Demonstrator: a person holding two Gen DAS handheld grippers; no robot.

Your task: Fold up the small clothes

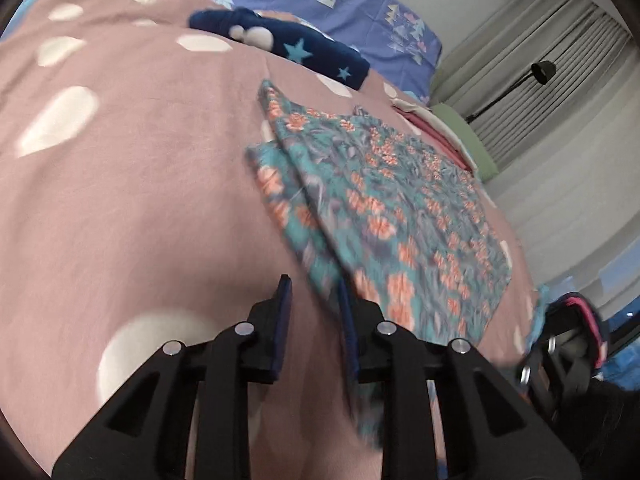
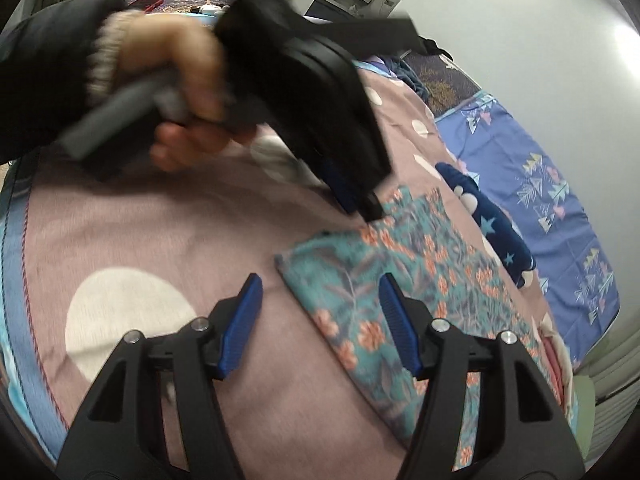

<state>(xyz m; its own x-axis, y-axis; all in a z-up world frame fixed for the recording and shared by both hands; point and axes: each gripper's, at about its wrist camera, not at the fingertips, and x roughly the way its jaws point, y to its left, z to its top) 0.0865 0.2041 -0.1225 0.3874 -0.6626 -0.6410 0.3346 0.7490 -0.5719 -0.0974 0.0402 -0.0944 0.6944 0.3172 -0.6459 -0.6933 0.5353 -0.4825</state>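
Floral garment [image 1: 400, 208], teal with orange blossoms, lies folded flat on my pink dotted bedspread [image 1: 132, 184], with a layered edge showing along its side. From the left wrist view, my left gripper [image 1: 314, 304] has its blue pads a narrow gap apart, nothing between them; the cloth's near corner sits just beside the right-hand pad and runs beneath that finger. From the right wrist view, my right gripper [image 2: 320, 312] stands wide apart and empty above the garment's near edge, one pad over bare bedspread, the other over the print. Across the cloth I see my left hand [image 2: 188, 92] holding the other tool, its tip at the garment's far corner. A navy star-patterned cloth [image 1: 316, 54] lies beyond.
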